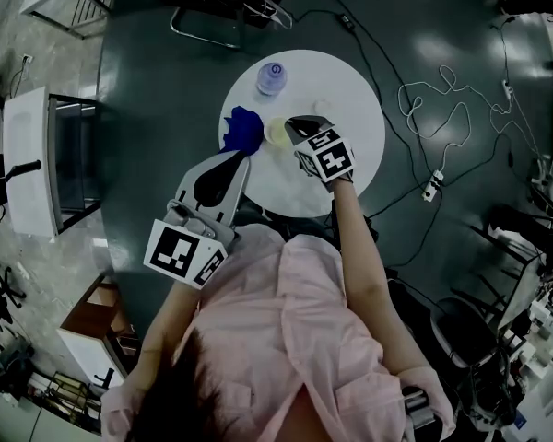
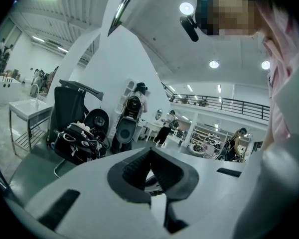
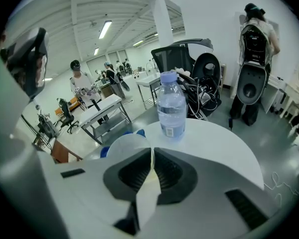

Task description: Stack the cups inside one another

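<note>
Large open hall. Round white worktop (image 1: 359, 155) on dark glossy floor (image 1: 157, 109). White cables (image 1: 461, 109) looped over floor at right, near a power strip (image 1: 432, 187). White cabinet (image 1: 28, 164) at left edge. Black chair (image 2: 67, 103) heaped with bags and leads; white table (image 2: 25, 106) beside it. Pale ribbed ceiling with round lamps (image 2: 186, 7) and a strip light (image 3: 105, 29). White column (image 3: 162, 21). Railed balcony (image 2: 224, 103) at far end. Steel benches (image 3: 102, 108) further back, people (image 2: 165, 128) standing about.
</note>
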{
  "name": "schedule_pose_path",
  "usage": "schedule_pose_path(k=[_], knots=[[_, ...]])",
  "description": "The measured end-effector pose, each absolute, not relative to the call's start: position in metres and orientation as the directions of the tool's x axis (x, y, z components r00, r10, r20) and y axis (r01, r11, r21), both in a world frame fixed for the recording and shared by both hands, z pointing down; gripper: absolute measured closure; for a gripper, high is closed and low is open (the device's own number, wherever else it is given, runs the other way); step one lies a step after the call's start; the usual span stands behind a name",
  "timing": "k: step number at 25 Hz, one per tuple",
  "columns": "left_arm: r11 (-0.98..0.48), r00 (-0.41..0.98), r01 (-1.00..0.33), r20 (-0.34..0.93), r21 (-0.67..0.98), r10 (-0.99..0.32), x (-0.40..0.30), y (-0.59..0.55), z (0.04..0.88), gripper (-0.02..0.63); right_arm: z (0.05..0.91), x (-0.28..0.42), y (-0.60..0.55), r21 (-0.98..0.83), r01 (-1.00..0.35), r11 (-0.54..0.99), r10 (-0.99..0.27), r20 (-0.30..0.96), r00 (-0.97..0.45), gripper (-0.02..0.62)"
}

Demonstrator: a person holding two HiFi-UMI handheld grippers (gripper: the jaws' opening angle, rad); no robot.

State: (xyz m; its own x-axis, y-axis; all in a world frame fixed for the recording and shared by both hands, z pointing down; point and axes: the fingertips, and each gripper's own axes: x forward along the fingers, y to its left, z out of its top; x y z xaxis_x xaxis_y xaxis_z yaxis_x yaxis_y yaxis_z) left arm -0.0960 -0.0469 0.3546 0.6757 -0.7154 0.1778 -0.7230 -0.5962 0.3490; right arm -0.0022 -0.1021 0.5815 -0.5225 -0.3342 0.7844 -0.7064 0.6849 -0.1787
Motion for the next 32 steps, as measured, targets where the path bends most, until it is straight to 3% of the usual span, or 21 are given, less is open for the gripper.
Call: schedule_pose_path(k=[32], knots=[[-0.578,0.671,-0.721,0.180,0.381,-0.719,-0.100,-0.048,0.358,0.591,0.607,-0.006,-0.101,-0.111,-0.703,0.702,-0.347,0.809,-0.475,0.553]])
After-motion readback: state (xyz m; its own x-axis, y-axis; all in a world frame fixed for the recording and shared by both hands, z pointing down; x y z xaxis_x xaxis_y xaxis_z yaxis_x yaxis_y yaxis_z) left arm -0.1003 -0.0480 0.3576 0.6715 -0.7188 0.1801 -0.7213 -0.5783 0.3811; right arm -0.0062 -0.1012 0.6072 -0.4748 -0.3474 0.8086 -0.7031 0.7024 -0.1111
